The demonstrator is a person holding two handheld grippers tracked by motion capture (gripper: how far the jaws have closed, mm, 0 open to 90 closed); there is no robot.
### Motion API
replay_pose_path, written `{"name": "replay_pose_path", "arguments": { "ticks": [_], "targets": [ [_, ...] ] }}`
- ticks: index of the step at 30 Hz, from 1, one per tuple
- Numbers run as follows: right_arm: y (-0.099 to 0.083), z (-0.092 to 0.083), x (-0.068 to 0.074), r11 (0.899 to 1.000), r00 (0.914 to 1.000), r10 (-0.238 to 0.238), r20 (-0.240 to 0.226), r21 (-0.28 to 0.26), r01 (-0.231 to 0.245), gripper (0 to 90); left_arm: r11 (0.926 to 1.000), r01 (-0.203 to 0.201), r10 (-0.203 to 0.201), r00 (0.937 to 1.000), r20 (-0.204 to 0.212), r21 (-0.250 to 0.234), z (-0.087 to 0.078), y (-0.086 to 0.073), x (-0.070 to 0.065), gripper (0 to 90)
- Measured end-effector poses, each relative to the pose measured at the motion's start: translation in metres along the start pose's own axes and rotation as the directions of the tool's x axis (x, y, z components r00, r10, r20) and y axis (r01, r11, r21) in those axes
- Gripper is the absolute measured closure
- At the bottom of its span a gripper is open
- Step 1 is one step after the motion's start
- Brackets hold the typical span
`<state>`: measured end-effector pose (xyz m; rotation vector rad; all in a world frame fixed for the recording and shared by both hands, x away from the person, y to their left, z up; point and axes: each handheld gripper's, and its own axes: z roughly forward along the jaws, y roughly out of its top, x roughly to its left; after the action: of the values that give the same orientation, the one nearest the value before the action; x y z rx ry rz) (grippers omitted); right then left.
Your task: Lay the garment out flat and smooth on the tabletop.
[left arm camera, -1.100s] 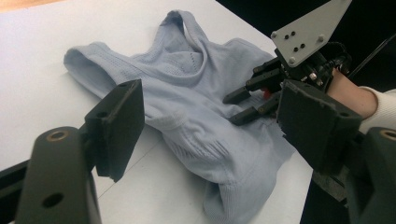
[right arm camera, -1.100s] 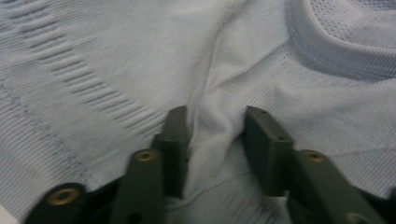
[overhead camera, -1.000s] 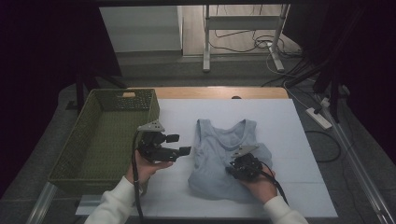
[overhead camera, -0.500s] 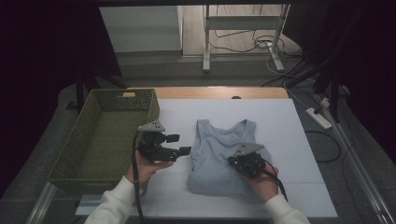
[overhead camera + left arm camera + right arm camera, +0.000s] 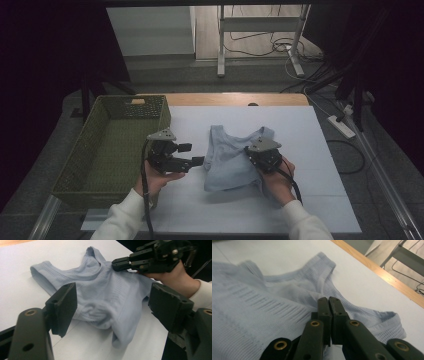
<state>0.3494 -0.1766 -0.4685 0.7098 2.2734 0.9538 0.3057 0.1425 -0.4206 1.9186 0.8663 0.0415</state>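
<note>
A light blue sleeveless top [image 5: 227, 157] lies on the white table [image 5: 300, 145], straps toward the far side. My right gripper [image 5: 250, 151] is at its right side, jaws pressed together on a pinch of fabric by the armhole [image 5: 319, 293]. In the right gripper view the fingertips [image 5: 329, 300] meet with cloth caught at their end. The left gripper view shows the right gripper [image 5: 115, 264] above the top [image 5: 105, 297], raising that side a little. My left gripper [image 5: 192, 154] hovers just left of the top, open, its jaws [image 5: 113, 291] apart with nothing between them.
A green woven basket [image 5: 165, 117] stands at the table's left, close to my left hand. A wooden strip [image 5: 235, 99] runs along the table's far edge. Cables and a metal stand [image 5: 260, 45] are on the floor beyond.
My right gripper has risen slightly, and the top's right side has bunched up and come off the table with it. The left gripper has not moved.
</note>
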Motion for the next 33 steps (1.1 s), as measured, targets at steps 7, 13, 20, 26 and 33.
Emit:
{"name": "replay_pose_path", "arguments": {
  "ticks": [7,13,20,26,33],
  "targets": [
    [-0.016,0.02,-0.007,0.997,0.9997,0.026,-0.005,0.077,-0.025,88.1,1.0,-0.004,0.004,1.0,0.0,0.005,0.002,0.0,-0.002,24.1],
    [-0.029,0.031,-0.012,0.991,0.9989,0.046,-0.011,0.126,-0.044,88.2,1.0,-0.007,0.007,1.0,-0.001,0.004,0.001,0.0,-0.002,24.0],
    [-0.036,0.035,-0.014,0.986,0.9923,0.111,-0.055,0.132,-0.103,87.8,1.0,-0.005,0.005,1.0,-0.001,0.005,0.001,0.0,-0.003,24.0],
    [-0.034,0.029,-0.008,0.987,0.9848,0.132,-0.113,0.11,-0.119,84.9,1.0,-0.007,0.007,1.0,0.0,0.006,0.001,-0.001,-0.003,23.8],
    [-0.028,0.018,-0.011,0.984,0.9776,0.175,-0.117,0.052,-0.17,60.1,0.9999,-0.011,0.011,0.9999,-0.001,0.005,0.001,0.0,-0.003,23.8]
  ]
}}
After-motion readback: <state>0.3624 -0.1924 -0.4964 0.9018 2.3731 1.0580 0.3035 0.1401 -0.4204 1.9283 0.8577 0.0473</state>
